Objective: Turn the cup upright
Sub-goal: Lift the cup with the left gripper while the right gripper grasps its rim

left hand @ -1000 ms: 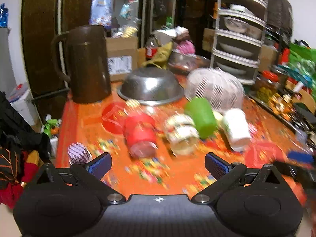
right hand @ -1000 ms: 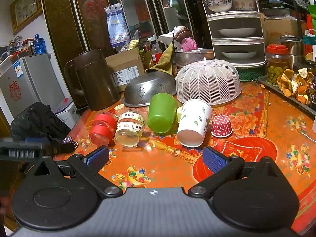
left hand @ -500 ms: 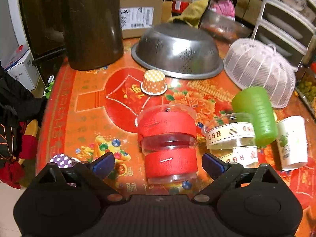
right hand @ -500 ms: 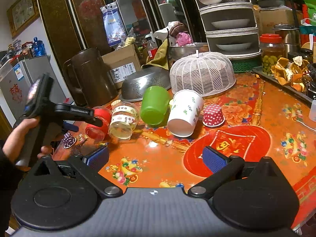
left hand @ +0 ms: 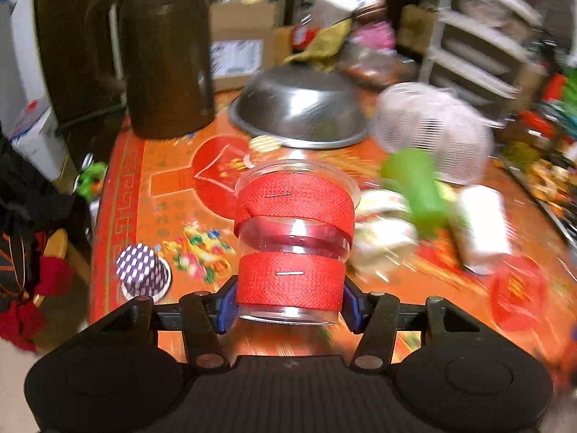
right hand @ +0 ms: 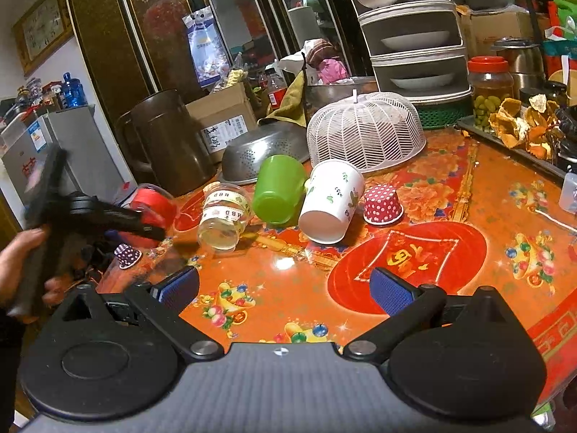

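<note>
My left gripper is shut on the clear cup with two red ribbon bands, gripping its lower band; the cup's wide rim points away from me. In the right wrist view this cup shows at far left, held by the left gripper in a hand. Beside it lie a clear cup with white "HBD" ribbon, a green cup and a white leaf-print cup, all on their sides. My right gripper is open and empty above the orange tablecloth.
A brown jug, an upturned steel colander and a white mesh food cover stand behind the cups. Small cupcake liners sit around: purple dotted, red dotted. The table's left edge is close.
My left gripper has closed on the red-banded cup and lifted it, tilting up with it. My right gripper has stayed open and hardly moved.
</note>
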`<state>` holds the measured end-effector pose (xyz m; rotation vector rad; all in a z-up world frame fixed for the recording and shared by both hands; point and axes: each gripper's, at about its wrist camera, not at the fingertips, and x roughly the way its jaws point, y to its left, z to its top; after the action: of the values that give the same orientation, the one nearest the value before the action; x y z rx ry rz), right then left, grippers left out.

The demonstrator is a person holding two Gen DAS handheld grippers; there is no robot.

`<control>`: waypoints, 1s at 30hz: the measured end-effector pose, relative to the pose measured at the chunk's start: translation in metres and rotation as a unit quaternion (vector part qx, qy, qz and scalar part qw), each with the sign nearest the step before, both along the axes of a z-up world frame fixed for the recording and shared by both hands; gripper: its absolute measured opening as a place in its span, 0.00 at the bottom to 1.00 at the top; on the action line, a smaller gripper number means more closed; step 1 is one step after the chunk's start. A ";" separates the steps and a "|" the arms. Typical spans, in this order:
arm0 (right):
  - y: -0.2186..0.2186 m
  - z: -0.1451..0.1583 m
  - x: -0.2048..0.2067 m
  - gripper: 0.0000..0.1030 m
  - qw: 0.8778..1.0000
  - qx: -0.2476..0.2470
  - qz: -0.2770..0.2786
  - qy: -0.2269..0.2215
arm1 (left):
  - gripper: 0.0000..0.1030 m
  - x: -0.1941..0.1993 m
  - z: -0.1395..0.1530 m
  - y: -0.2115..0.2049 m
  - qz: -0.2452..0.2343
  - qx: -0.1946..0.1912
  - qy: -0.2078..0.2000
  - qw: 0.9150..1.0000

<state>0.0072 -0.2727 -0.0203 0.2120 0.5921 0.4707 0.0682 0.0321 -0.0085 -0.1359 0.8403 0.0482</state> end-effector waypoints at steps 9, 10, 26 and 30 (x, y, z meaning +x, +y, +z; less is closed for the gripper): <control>-0.023 -0.020 -0.018 0.99 0.998 0.019 -0.021 0.052 | 0.57 -0.116 -0.003 -0.067 -0.082 -0.090 -0.004 0.993; -0.026 -0.022 -0.020 0.99 0.998 0.020 -0.024 0.061 | 0.57 -0.119 -0.010 -0.071 -0.079 -0.105 0.003 0.991; 0.009 -0.019 -0.005 0.99 0.964 0.094 0.064 0.242 | 0.57 -0.121 -0.059 -0.104 -0.050 -0.149 0.038 0.987; 0.033 -0.016 0.002 0.99 0.957 0.088 0.083 0.265 | 0.57 -0.125 -0.061 -0.109 -0.042 -0.144 0.029 0.988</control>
<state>0.0091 -0.2392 -0.0362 0.4684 1.1011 0.6346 -0.0571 -0.0773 -0.0700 -0.3718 0.9065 -0.1487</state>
